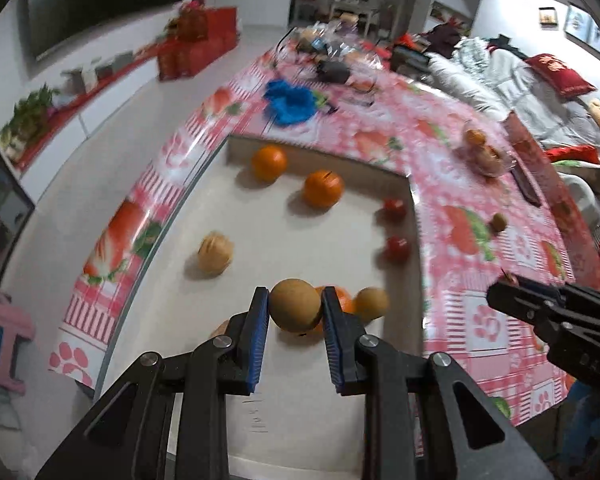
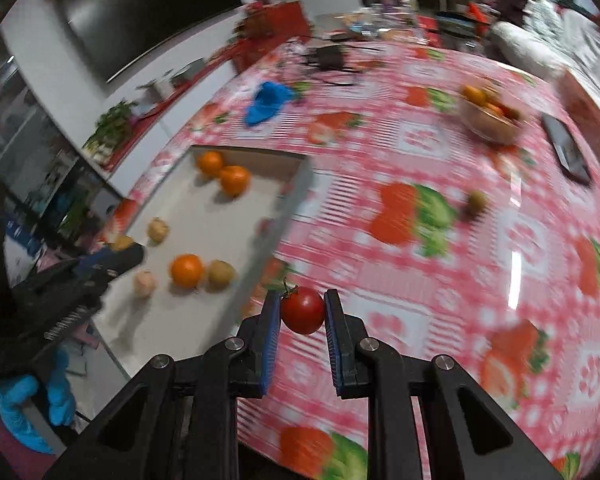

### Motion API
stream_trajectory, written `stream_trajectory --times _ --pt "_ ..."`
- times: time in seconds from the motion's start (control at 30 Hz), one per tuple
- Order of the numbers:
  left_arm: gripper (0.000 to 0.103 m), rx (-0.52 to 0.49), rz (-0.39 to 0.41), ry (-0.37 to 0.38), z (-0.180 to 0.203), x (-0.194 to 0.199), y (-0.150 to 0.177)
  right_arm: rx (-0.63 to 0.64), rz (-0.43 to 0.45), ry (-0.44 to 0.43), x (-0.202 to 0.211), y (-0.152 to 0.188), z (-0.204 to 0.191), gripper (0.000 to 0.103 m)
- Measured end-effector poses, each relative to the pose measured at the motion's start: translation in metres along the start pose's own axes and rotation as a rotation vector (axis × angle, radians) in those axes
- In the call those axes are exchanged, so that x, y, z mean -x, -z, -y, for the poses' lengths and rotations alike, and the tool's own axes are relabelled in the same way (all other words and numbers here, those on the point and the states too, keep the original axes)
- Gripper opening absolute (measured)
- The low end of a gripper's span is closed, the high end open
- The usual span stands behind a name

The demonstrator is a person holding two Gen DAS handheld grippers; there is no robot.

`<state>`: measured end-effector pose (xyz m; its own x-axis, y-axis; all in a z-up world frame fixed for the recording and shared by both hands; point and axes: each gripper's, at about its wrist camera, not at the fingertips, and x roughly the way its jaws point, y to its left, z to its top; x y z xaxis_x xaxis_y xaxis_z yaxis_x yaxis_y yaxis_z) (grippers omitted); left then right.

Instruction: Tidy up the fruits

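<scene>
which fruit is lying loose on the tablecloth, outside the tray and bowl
On the pink strawberry-print tablecloth, look between the white tray and the fruit bowl. The small brownish-green round fruit lies there alone on the cloth.

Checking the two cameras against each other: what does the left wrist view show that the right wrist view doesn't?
Left only: the brown fruit gripped by the left gripper, and two tomatoes in the tray. Right only: the tomato gripped by the right gripper, and a phone. Both: the tray with oranges, the bowl, the blue cloth, and one loose brown fruit on the tablecloth.
</scene>
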<state>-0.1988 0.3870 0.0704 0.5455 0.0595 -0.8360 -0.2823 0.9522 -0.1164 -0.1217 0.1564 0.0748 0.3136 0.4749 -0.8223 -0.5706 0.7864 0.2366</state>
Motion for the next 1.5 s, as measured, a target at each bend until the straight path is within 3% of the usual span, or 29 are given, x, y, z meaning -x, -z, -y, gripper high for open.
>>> stream_trajectory --times 0.23,0.3,0.37,0.43,0.63,0.67,0.7,0.77,0.83,1.0,1.03,1.1,1.5 --pt "0.029 -0.001 -0.048 -0.016 -0.008 -0.021 0.01 0.099 -0.086 -0.045 -0.051 -0.019 -0.047 0.023" --pt "0.042 -0.003 -0.05 -0.024 -0.008 -0.024 0.009 0.111 -0.102 -0.04 -0.06 -0.023 -0.051 0.023" --pt "0.068 0.004 -0.037 -0.034 -0.01 -0.023 0.011 0.112 -0.114 -0.039 -0.066 -0.026 -0.052 0.023" --pt "0.077 0.01 -0.022 -0.03 -0.011 -0.021 0.01 0.108 -0.124 -0.036 -0.069 -0.03 -0.052 0.023" --pt "0.082 0.005 -0.03 -0.016 -0.011 -0.024 0.007 0.092 -0.149 -0.038 -0.072 -0.032 -0.047 0.024" --pt "0.082 0.007 -0.033 -0.009 -0.011 -0.024 0.007 0.091 -0.151 -0.038 -0.072 -0.032 -0.047 0.029" --pt "0.082 0.01 -0.034 0.001 -0.01 -0.024 0.007 0.09 -0.151 -0.038 -0.072 -0.032 -0.046 0.053" --pt "0.085 0.014 -0.03 0.003 -0.01 -0.023 0.008 0.094 -0.137 -0.061 -0.069 -0.032 -0.048 0.068" --pt "0.089 0.016 -0.025 0.003 -0.01 -0.021 0.008 0.129 -0.122 -0.004 -0.066 -0.032 -0.054 0.069" --pt "0.095 0.017 -0.036 -0.018 -0.01 -0.019 0.01 0.14 -0.125 -0.001 -0.058 -0.034 -0.056 0.07" --pt "0.103 0.013 -0.045 -0.019 -0.009 -0.02 0.011 0.138 -0.127 0.008 -0.056 -0.034 -0.055 0.071" --pt "0.103 0.004 -0.04 -0.015 -0.007 -0.019 0.013 0.133 -0.128 0.017 -0.054 -0.034 -0.053 0.096" --pt "0.103 -0.03 -0.044 -0.029 0.002 -0.011 0.018 0.165 -0.129 0.052 -0.043 -0.03 -0.054 0.102"
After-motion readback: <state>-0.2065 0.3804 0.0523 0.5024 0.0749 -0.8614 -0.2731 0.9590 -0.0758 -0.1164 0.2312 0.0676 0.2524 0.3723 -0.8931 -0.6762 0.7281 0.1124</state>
